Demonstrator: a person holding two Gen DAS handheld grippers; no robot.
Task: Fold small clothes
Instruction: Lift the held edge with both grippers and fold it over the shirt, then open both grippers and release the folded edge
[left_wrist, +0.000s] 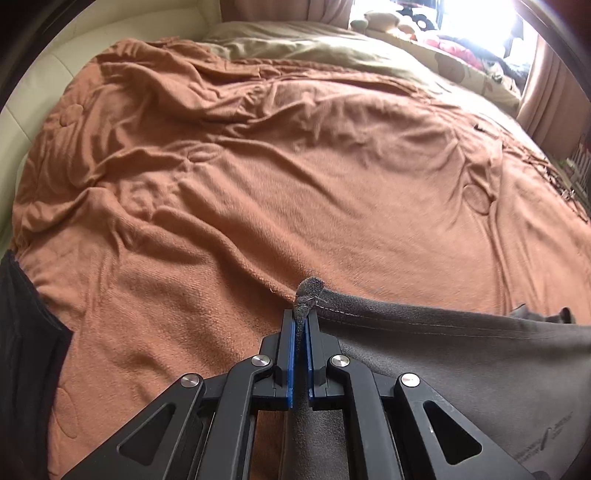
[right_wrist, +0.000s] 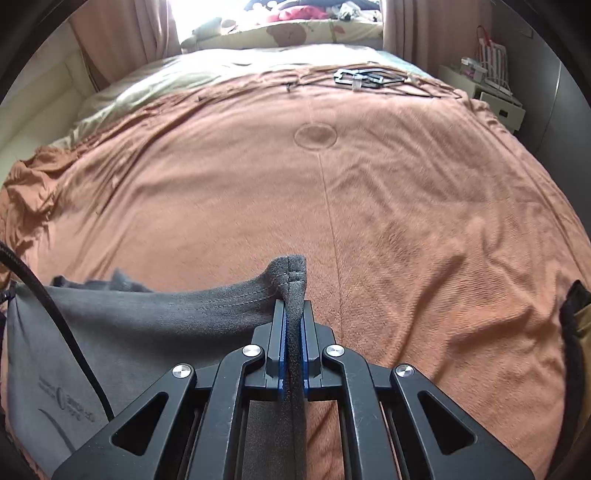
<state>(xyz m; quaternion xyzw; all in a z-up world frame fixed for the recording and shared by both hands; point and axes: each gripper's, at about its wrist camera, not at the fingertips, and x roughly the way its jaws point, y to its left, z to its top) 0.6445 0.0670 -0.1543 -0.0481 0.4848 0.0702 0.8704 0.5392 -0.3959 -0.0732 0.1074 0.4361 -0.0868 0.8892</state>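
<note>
The left gripper (left_wrist: 301, 317) is pinching one hemmed corner of the grey garment (left_wrist: 461, 354), its blue-lined jaws clamped on the cloth. The garment is stretching rightward above the rumpled orange blanket (left_wrist: 258, 177), its printed lettering showing. The right gripper (right_wrist: 293, 314) is clenching the opposite corner the same way.

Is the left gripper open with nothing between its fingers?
No, the left gripper is closed on a corner of the grey garment, whose fabric pokes out between the blue pads above the orange blanket.
</note>
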